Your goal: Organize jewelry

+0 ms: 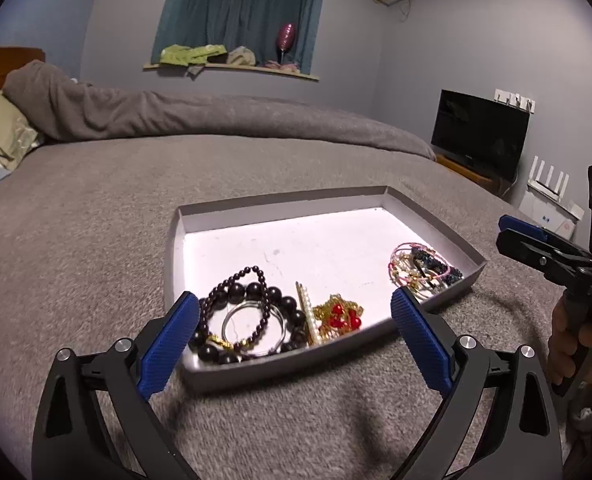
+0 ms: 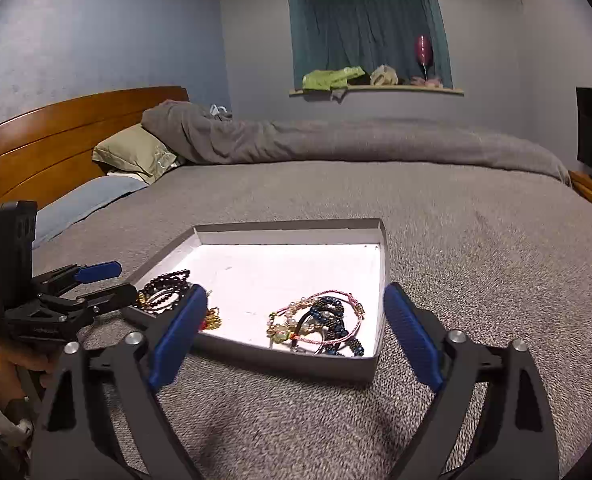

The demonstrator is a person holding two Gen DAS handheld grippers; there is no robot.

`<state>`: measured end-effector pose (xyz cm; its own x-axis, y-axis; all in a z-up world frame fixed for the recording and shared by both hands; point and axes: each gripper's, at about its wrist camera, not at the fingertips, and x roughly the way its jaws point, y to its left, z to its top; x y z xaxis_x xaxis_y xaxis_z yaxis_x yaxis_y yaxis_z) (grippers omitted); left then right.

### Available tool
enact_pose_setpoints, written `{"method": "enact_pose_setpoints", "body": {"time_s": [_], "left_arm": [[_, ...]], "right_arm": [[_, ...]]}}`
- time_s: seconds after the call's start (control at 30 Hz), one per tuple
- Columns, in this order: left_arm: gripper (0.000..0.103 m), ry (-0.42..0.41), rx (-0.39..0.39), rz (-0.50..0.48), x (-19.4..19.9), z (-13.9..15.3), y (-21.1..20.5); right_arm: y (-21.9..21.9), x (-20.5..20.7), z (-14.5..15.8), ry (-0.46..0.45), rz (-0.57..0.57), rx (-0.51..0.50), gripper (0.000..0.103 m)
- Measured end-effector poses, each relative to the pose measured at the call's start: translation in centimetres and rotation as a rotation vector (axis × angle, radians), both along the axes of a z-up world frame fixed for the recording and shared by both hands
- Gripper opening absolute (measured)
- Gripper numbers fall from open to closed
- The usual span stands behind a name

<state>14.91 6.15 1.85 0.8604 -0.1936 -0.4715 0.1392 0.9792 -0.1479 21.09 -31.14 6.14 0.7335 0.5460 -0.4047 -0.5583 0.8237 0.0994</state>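
Note:
A shallow grey tray (image 1: 280, 200) with a white floor lies on the bed and holds jewelry. Near its front left lie dark bead bracelets (image 1: 252, 296), a silver bangle (image 1: 252, 330), a pearl hair clip (image 1: 306, 308) and a gold chain with red beads (image 1: 338, 316). At its right lies a tangle of pink and blue bracelets (image 1: 424, 268), also in the right wrist view (image 2: 320, 320). My left gripper (image 1: 296, 312) is open and empty, just before the tray's front rim. My right gripper (image 2: 296, 308) is open and empty at the tray's (image 2: 288, 226) near right corner.
The tray sits on a grey blanket (image 1: 96, 240) covering the bed. A folded grey duvet (image 2: 336, 140) and pillows (image 2: 136, 152) lie at the far side by a wooden headboard (image 2: 56, 140). A dark screen (image 1: 478, 134) stands at the right.

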Motion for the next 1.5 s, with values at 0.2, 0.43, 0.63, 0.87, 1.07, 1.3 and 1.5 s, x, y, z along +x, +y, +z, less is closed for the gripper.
{"method": "enact_pose_setpoints", "body": {"time_s": [0.2, 0.43, 0.63, 0.87, 1.07, 1.3, 1.5], "left_arm": [[0.097, -0.039, -0.015, 0.012, -1.9, -0.2, -1.3], [0.098, -0.107, 0.008, 0.077, -3.7, -0.6, -2.1], [0.098, -0.143, -0.013, 0.128, -5.0, -0.6, -1.4], [0.098, -0.165, 0.016, 0.130, -5.3, -0.4, -2.0], [0.098, -0.166, 0.025, 0.128, -5.3, -0.4, -2.1], [0.098, -0.164, 0.032, 0.124, -5.4, -0.4, -2.3], [0.098, -0.161, 0.036, 0.122, -5.4, -0.4, -2.4]], "right_arm": [[-0.6, -1.9, -0.6, -0.015, -0.008, 0.001, 0.097], [-1.0, -3.3, -2.2, -0.041, -0.030, -0.024, 0.097], [-1.9, -3.7, -2.2, -0.053, -0.057, 0.018, 0.098], [-2.3, -3.5, -2.5, -0.033, -0.062, 0.033, 0.098], [-2.3, -3.6, -2.4, -0.029, -0.061, 0.033, 0.098], [-2.3, -3.5, -2.4, -0.025, -0.060, 0.031, 0.098], [-2.2, -3.4, -2.4, -0.026, -0.059, 0.028, 0.098]]}}
